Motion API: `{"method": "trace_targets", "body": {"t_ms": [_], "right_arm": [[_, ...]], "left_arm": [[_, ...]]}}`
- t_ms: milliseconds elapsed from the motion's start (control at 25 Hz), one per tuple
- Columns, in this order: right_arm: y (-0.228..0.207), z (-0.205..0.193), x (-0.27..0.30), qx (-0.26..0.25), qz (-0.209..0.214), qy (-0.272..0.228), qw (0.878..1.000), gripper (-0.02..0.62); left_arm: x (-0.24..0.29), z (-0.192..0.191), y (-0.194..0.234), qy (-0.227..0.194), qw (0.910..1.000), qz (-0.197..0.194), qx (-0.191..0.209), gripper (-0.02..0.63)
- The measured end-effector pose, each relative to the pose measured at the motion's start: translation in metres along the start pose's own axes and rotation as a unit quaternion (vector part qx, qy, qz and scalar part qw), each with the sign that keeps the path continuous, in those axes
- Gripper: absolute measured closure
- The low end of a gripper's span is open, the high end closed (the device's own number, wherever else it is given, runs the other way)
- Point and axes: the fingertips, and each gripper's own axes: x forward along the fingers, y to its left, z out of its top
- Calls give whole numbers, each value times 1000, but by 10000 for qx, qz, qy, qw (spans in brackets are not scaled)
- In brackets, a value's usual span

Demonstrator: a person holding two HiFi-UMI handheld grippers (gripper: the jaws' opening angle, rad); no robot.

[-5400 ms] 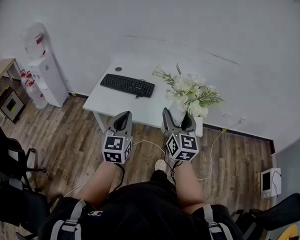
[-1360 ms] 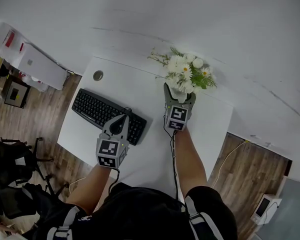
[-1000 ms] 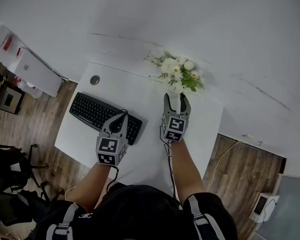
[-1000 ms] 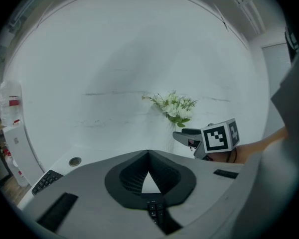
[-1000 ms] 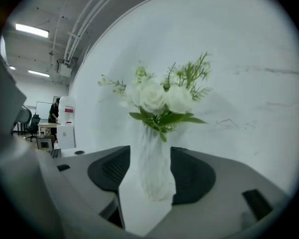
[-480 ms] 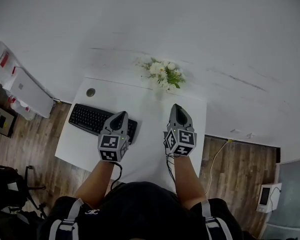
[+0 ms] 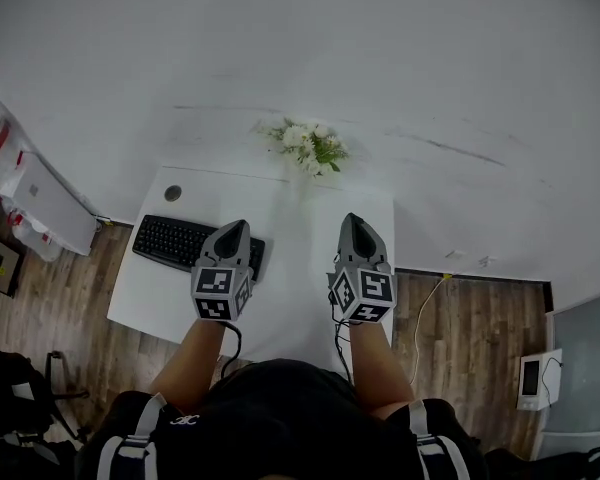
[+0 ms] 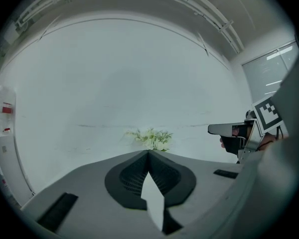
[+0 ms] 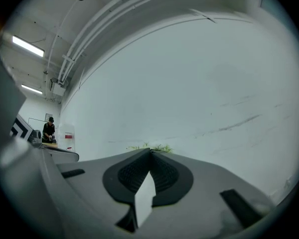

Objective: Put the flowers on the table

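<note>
The bunch of white flowers with green leaves [image 7: 305, 146] stands upright in its pale vase at the far edge of the white table [image 7: 300, 268], against the wall. Nothing holds it. My right gripper [image 7: 352, 218] is over the table's near right part, well short of the flowers, jaws shut and empty. My left gripper [image 7: 236, 226] is level with it, above the keyboard's right end, also shut and empty. The flowers [image 8: 150, 138] show small and far beyond the closed jaws in the left gripper view. In the right gripper view only the flowers' tops [image 9: 152, 147] peek over the jaws.
A black keyboard [image 7: 180, 243] lies on the table's left half, with a round cable hole [image 7: 173, 193] behind it. A white water dispenser [image 7: 35, 203] stands left of the table. A cable [image 7: 425, 308] and a small device [image 7: 535, 378] are on the wooden floor to the right.
My right gripper has let go of the vase, drawn back toward me and shut. The flowers stay at the table's far edge. The left gripper has shifted back a little.
</note>
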Motion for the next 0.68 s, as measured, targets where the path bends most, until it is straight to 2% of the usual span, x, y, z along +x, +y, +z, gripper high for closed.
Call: {"method": "trace_targets", "body": {"t_ms": [680], "right_arm": [[6,-3,-14,-31,74,-39,10000,592]], "left_arm": [[-14,12,-14,-77,9997,-118,195,604]]}}
